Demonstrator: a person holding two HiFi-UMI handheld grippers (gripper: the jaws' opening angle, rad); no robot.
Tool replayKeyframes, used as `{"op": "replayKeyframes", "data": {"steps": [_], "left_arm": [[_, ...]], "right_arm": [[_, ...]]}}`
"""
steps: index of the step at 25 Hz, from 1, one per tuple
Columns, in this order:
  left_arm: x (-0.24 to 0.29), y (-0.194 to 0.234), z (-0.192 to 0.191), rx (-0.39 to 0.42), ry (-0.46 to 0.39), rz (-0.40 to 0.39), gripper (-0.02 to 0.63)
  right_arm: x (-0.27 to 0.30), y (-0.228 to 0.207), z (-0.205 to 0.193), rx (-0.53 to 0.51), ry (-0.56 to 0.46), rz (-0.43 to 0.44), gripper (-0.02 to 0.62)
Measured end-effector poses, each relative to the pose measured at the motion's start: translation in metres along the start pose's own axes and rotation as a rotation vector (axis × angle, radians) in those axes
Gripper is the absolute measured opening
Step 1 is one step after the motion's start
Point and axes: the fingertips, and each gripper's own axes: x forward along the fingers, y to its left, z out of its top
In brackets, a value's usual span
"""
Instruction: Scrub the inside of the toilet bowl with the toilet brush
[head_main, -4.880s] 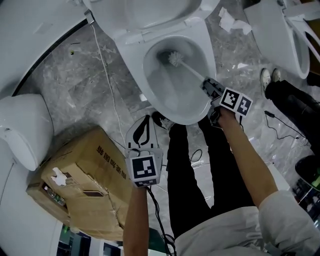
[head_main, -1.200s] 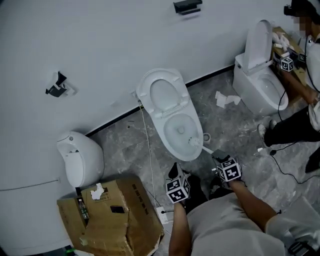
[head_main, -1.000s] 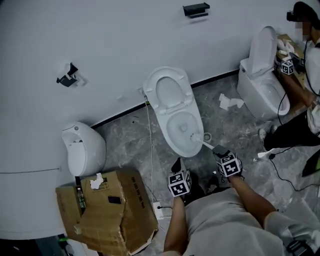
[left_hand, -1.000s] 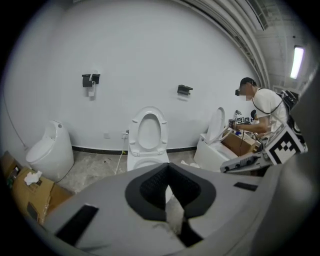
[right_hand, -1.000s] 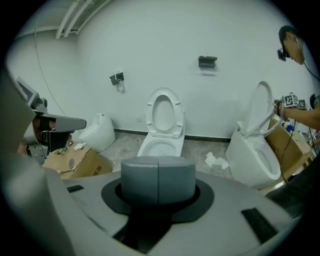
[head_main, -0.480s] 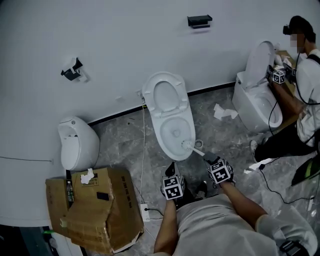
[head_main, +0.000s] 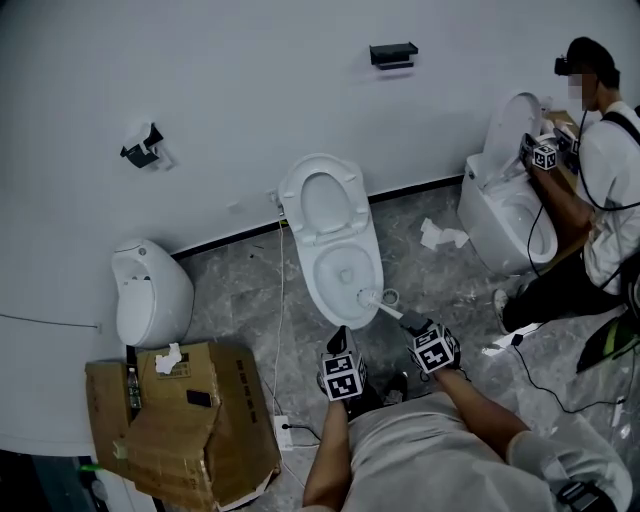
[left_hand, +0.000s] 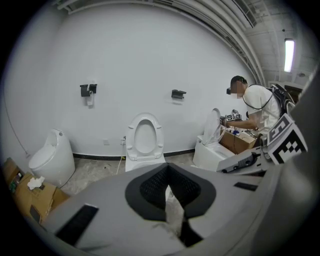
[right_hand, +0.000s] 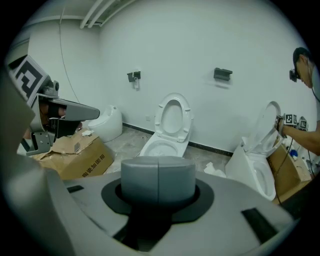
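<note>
My right gripper (head_main: 408, 321) is clamped on the grey end of the toilet brush (head_main: 384, 307). My left gripper (head_main: 340, 345) hangs beside it with its jaws together on nothing. The brush head lies at the near right edge of the toilet bowl (head_main: 318, 288); I cannot tell whether it is inside the rim or on it. First risk: I judge that any pull toward me would drag the head over the rim and drip onto the floor (head_main: 240, 290). Second risk: I grip only the far end of a long handle, so a hard scrubbing push could twist it in my pads or flick water out. Third risk: a white cable (head_main: 279, 330) runs along the floor close to the bowl's left side, within reach of splashes.
</note>
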Motion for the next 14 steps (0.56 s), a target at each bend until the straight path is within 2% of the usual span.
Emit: {"op": "replayKeyframes", "data": {"steps": [14], "left_arm": [[0.0044, -0.0001, 0.0098, -0.004, 0.007, 0.000, 0.020]], "right_arm": [[-0.0027, -0.0057, 0.0085, 0.001, -0.013, -0.001, 0.167]]}}
